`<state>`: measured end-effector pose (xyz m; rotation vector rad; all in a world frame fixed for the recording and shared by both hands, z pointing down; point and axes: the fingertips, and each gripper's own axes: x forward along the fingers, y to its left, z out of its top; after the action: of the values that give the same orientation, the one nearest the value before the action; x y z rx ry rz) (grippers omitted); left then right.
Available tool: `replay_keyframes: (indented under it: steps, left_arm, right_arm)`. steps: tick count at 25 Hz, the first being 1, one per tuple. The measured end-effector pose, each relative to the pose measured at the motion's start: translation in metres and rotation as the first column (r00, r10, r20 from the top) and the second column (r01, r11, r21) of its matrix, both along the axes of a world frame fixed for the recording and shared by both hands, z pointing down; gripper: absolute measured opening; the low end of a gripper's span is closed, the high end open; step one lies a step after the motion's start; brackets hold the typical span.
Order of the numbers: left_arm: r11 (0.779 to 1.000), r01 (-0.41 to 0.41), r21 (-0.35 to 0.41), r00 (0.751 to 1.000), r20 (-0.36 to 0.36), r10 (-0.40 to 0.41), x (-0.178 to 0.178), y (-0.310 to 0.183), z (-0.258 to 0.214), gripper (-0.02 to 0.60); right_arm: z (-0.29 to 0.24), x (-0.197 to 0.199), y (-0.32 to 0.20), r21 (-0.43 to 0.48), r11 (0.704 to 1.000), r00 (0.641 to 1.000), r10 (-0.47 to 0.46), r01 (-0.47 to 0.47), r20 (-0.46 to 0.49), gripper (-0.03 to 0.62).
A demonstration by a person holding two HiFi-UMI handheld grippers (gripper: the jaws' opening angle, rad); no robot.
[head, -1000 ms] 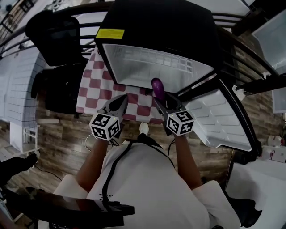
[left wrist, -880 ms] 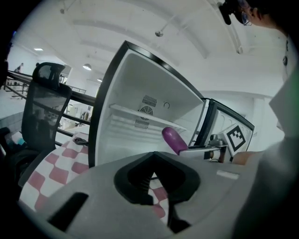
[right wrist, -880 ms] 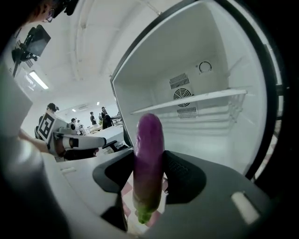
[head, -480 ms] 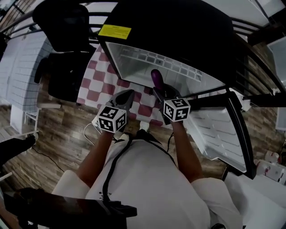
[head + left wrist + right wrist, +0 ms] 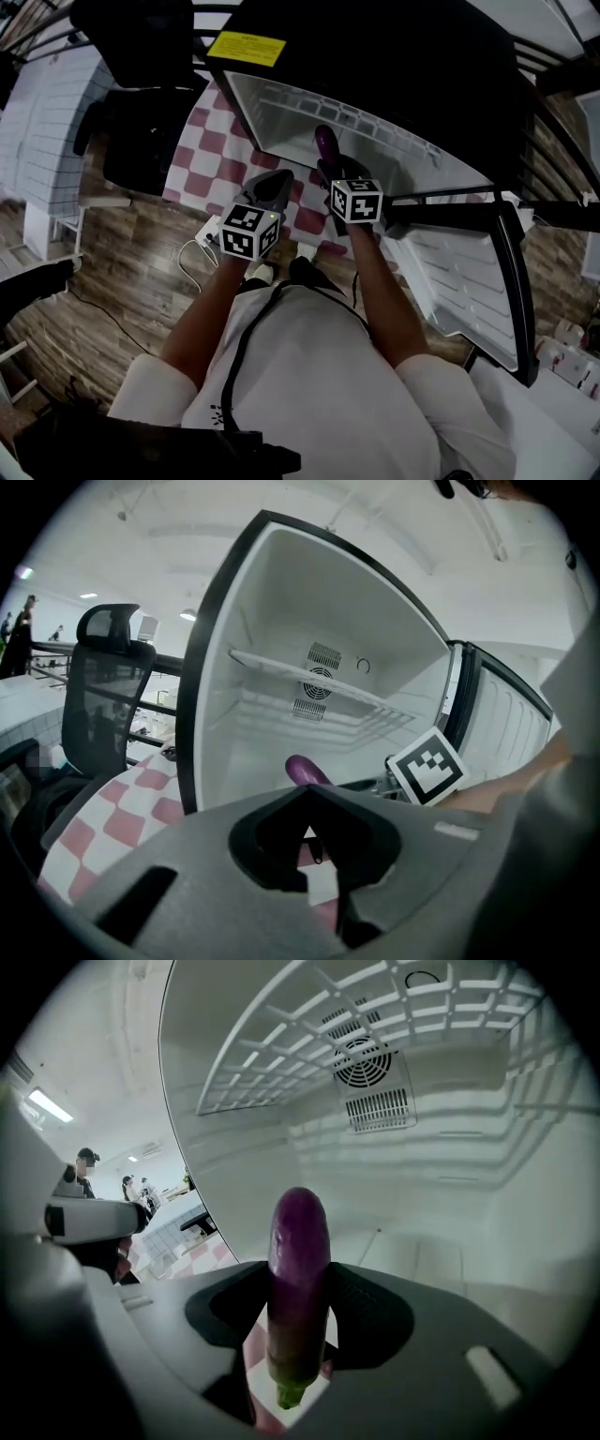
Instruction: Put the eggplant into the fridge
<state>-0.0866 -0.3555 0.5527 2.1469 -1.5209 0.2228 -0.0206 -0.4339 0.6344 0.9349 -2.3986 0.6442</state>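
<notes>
While the person stands facing the open fridge (image 5: 375,56), a black office chair (image 5: 141,56) sits off to the far left, beside a table under a red and white checked cloth (image 5: 211,159). Over the near edge of that cloth hovers the left gripper (image 5: 279,178), its jaws brought together at the tips with nothing between them. Just to its right, the right gripper (image 5: 330,173) is clamped on the eggplant (image 5: 298,1279). The purple body stands up between the jaws, green stem end towards the person, rounded tip pointing into the white cavity at the fridge's mouth, resting on nothing. Inside, a wire shelf (image 5: 309,1035) runs across above a round fan vent (image 5: 370,1077) in the back wall. Furthest right, the fridge door (image 5: 469,281) hangs swung wide open.
</notes>
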Motion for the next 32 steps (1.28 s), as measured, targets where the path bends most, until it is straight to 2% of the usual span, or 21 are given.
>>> replay_keyframes:
  steps: [10, 19, 32]
  left_arm:
    - [1.0, -0.016, -0.017, 0.998, 0.057, 0.017, -0.004, -0.015, 0.019, 0.006]
    - [1.0, -0.018, -0.003, 0.998, 0.054, 0.018, -0.01, -0.015, 0.02, 0.006]
    - [0.999, -0.039, 0.013, 0.997, 0.066, 0.038, -0.012, -0.013, 0.026, 0.006]
  right_arm:
    - [0.014, -0.005, -0.033, -0.014, 0.999, 0.998, 0.034, -0.035, -0.06, 0.213]
    - [0.015, -0.002, -0.042, -0.035, 0.996, 0.992, 0.08, -0.084, -0.098, 0.213]
    - [0.032, 0.017, -0.062, -0.012, 0.996, 0.962, 0.079, -0.085, -0.261, 0.213]
